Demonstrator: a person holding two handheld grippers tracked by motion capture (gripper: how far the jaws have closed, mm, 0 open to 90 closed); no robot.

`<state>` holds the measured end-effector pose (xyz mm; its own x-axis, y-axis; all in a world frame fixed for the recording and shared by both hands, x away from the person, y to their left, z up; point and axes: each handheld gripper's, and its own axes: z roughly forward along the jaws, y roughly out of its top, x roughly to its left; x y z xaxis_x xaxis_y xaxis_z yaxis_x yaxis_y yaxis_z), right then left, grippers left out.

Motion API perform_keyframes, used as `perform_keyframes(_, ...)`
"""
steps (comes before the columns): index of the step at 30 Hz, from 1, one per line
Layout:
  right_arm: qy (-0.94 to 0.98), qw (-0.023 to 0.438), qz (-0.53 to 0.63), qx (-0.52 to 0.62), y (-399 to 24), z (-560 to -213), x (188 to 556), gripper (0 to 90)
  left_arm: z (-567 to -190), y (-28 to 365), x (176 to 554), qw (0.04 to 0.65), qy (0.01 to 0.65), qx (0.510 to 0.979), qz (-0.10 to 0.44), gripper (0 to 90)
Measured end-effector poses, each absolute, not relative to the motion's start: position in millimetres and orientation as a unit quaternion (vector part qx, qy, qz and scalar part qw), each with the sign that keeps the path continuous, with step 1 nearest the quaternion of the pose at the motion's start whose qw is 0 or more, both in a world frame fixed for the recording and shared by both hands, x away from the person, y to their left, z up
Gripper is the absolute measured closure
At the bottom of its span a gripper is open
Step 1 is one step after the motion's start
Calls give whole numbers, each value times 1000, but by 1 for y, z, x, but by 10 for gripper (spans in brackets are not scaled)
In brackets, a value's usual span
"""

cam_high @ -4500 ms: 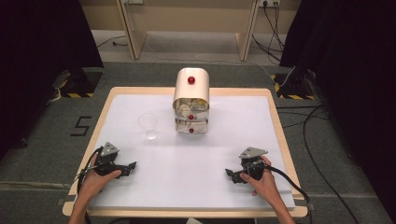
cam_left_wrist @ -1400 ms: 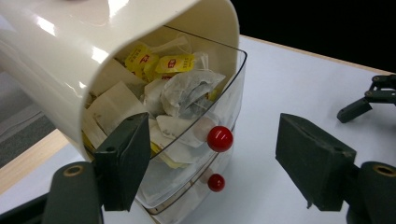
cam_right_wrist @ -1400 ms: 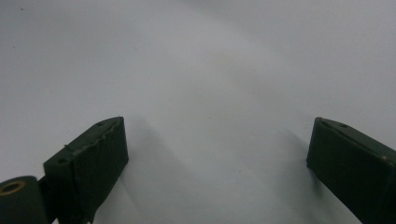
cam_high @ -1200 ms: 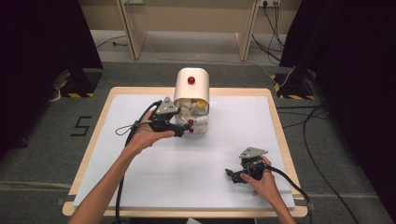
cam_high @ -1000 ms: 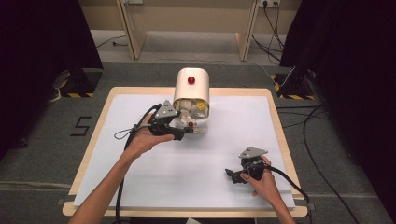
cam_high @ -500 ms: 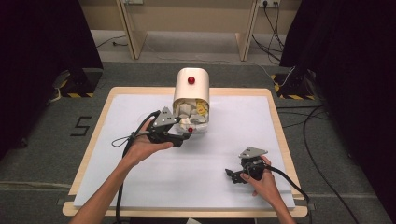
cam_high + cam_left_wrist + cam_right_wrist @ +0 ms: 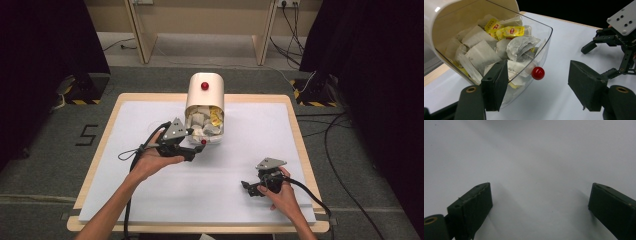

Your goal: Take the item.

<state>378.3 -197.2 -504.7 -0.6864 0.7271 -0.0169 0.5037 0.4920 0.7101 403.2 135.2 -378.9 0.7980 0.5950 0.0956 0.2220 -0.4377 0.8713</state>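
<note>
A cream tea bag dispenser [image 7: 205,95] with a red knob on top stands at the table's far middle. Its clear front flap [image 7: 544,47] is tilted open, with a small red knob [image 7: 538,73] [image 7: 202,142] at its lower edge. Several white and yellow tea bags [image 7: 499,47] fill it. My left gripper [image 7: 194,152] [image 7: 537,65] is open, just in front of the flap, its jaws either side of the red knob and apart from it. Low over the white table near the front right, my right gripper [image 7: 248,187] [image 7: 540,202] is open and holds nothing.
The white table top [image 7: 235,165] has a wooden rim. Cables trail from both grippers toward the front edge. In the left gripper view the right gripper [image 7: 616,32] appears farther off. Dark curtains and floor cables surround the table.
The left hand reached from the front left corner to the dispenser, then drew its gripper a little back toward the person and lower. The right gripper has stayed put.
</note>
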Motion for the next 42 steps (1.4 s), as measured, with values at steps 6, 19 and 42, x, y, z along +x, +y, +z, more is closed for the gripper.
perform_keyframes(6,849,160,350,363,-197,-505,378,57,-380,136,400,470,246,824,198,323)
perform_keyframes(19,849,160,350,363,-197,-505,378,57,-375,138,398,480,240,826,172,308)
perform_keyframes(42,849,160,350,362,-197,-505,378,57,-361,118,438,460,256,827,195,442)
